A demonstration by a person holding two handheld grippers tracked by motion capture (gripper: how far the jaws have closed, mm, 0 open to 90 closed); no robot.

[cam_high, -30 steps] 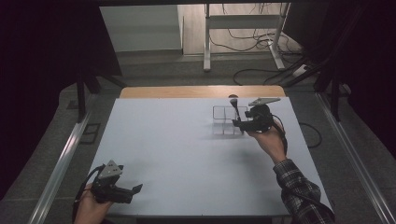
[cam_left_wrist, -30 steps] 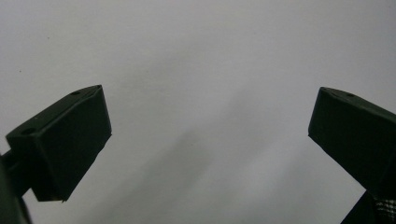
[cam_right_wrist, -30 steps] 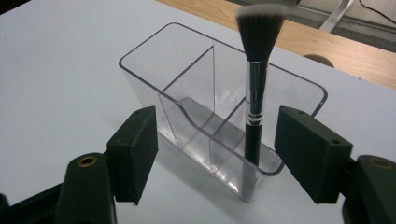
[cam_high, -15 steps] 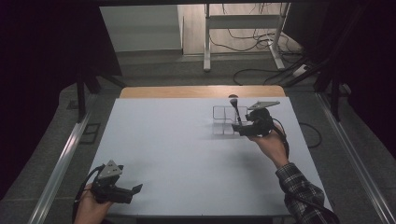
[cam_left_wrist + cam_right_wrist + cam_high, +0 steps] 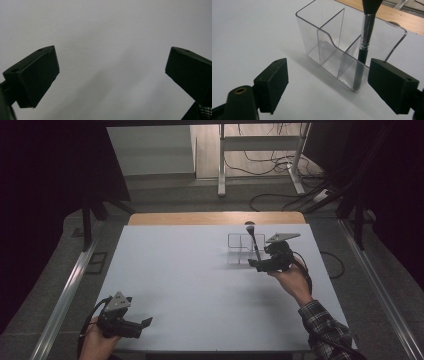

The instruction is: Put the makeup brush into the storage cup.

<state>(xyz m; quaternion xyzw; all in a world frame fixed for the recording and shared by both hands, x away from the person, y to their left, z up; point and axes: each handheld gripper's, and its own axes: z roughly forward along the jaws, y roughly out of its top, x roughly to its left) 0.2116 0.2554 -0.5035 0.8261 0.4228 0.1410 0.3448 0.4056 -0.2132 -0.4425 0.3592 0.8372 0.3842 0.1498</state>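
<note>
— Where's the brush?

— Standing in the organizer (image 5: 239,248), the clear one at the far right of the table (image 5: 190,285). The brush (image 5: 252,239) leans a little, bristles up, handle down in one of the end compartments. From the right gripper view you can see the handle's foot resting on the floor of that compartment (image 5: 358,85), with the silver ferrule above the rim.

— Is the right gripper holding it?

— No. The right gripper (image 5: 260,265) sits just beside the organizer, on the near side, and its jaws are spread wide with nothing between them. In its own view the organizer (image 5: 329,47) and brush (image 5: 365,37) stand beyond the two black pads, apart from both.

— And the hand?

— The right hand (image 5: 290,280) grips it from behind, with a plaid sleeve (image 5: 325,330) running down to the table's near edge. The grey plate (image 5: 282,237) sits on top of the gripper.

— What about the left side?

— The left gripper (image 5: 142,325) is well apart from all that, down at the near left corner of the table, held by the left hand (image 5: 97,342). Its jaws are wide apart too, empty, with bare white tabletop (image 5: 107,50) past them.
</note>
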